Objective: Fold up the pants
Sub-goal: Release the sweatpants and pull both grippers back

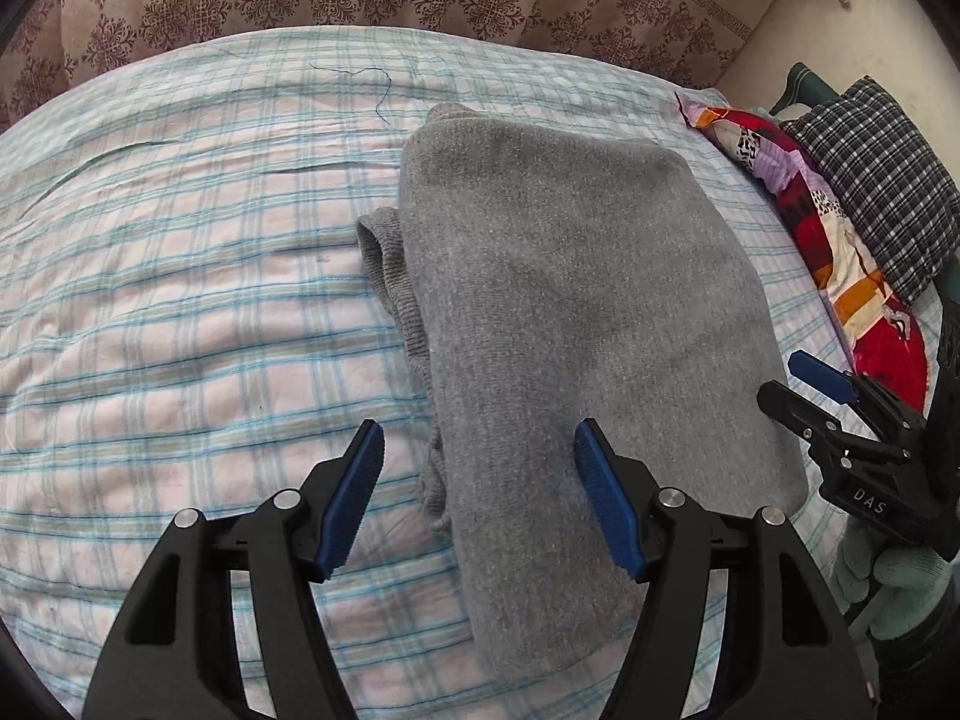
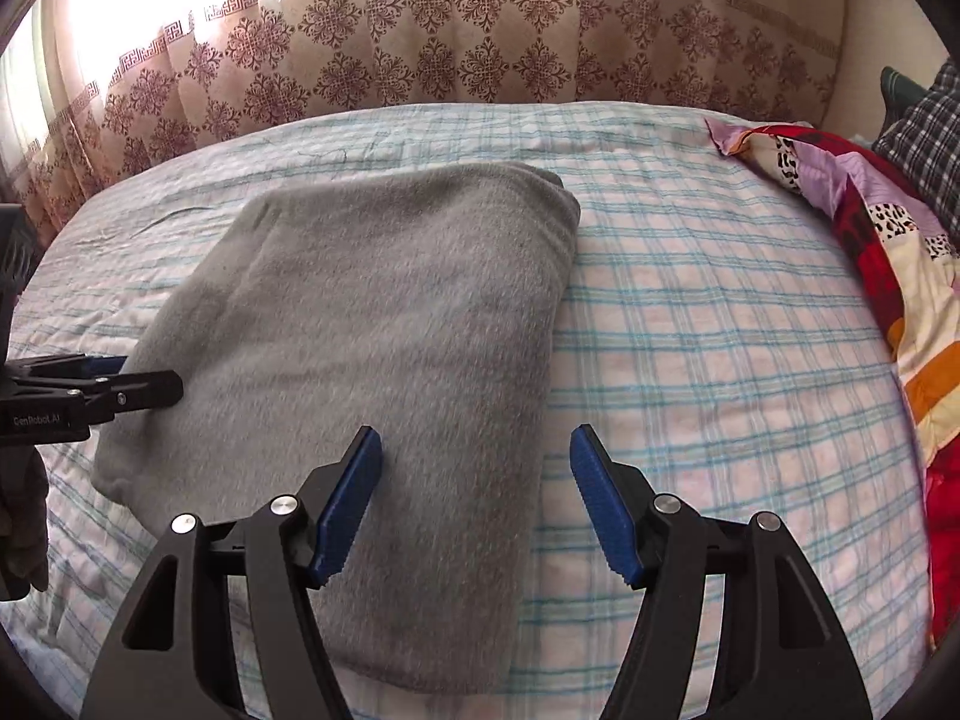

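Grey knit pants (image 1: 576,312) lie folded into a thick rectangle on the checked bedsheet (image 1: 180,300); a ribbed cuff sticks out at their left edge. My left gripper (image 1: 479,450) hovers open over the near left part of the pants, nothing between its blue pads. In the right wrist view the same pants (image 2: 372,348) lie left of centre. My right gripper (image 2: 476,456) is open above their near right edge, pads apart and not pressing on cloth. The right gripper also shows at the right edge of the left view (image 1: 798,378), and the left gripper at the left edge of the right view (image 2: 144,381).
A red and purple patterned quilt (image 2: 870,252) and a dark checked cloth (image 1: 888,192) lie along the bed's right side. A patterned curtain (image 2: 480,48) hangs behind the bed. A gloved hand (image 1: 894,576) holds the right gripper.
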Demonstrator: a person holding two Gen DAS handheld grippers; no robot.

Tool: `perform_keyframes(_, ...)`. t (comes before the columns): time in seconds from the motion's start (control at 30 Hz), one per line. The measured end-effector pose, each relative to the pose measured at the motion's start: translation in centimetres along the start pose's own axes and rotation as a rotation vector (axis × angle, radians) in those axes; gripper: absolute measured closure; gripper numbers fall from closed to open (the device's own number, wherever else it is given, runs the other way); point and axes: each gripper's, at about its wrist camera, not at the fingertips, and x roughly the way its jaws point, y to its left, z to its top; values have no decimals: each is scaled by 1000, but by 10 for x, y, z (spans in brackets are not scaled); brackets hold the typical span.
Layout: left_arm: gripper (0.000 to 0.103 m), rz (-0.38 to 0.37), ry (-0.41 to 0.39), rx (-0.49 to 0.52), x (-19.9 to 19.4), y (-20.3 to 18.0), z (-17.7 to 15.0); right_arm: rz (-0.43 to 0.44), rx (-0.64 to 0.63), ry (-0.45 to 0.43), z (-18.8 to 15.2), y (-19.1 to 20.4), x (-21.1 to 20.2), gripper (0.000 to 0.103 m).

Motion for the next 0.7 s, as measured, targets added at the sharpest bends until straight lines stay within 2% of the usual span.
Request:
perform_keyframes(0.1, 35, 31, -2, 17, -8, -4, -12, -10, 41, 17, -14, -2, -4, 32)
perform_keyframes(0.27, 29, 22, -5, 22, -30, -13, -47, 18, 115, 17, -38, -5, -26, 32)
perform_keyframes(0.47, 28, 125, -27, 118, -27, -24, -66, 11, 87, 64, -59, 1, -24, 31)
perform_keyframes(0.57, 27, 192, -21, 168, -19, -23, -71, 13, 108, 89, -66, -5, -13, 24)
perform_keyframes(0.7, 27, 186, -26, 112, -27, -18, -72, 33, 142, 89, -66, -9, -16, 24)
